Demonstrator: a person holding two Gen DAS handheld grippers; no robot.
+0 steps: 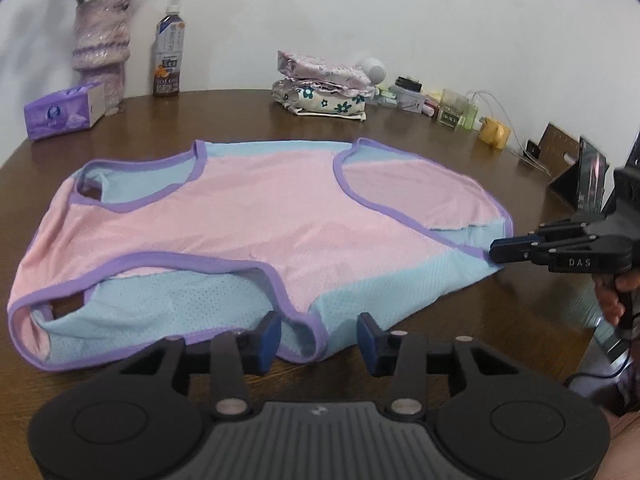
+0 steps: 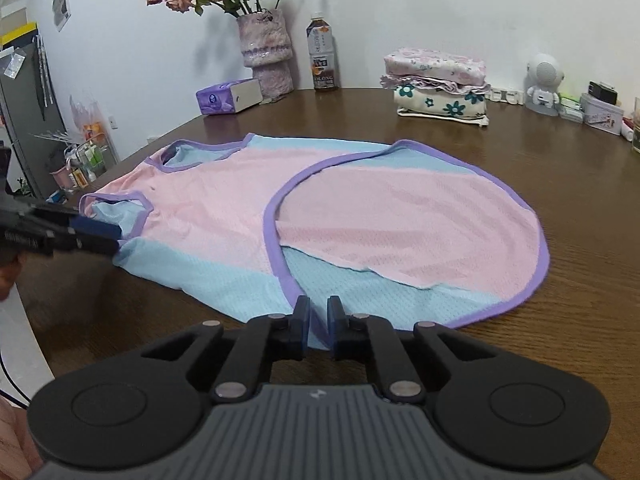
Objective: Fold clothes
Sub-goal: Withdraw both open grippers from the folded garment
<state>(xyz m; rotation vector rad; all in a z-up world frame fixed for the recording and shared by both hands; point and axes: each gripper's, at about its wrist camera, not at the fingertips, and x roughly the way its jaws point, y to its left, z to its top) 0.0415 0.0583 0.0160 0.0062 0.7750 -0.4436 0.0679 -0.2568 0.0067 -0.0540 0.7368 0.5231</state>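
Garment [image 1: 256, 216] on table [image 1: 440, 152], bottle [image 1: 169, 54] seemingly behind.

White wall [image 2: 440, 8], brown table [image 2: 580, 200]

Perforated mesh-cloth vest [image 1: 256, 216], glossy wooden table [image 1: 440, 152]

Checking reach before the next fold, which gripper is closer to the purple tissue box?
Left. The left gripper sits at the garment's armhole end, the side toward the tissue box. The right gripper is at the hem end, with the garment's length between.
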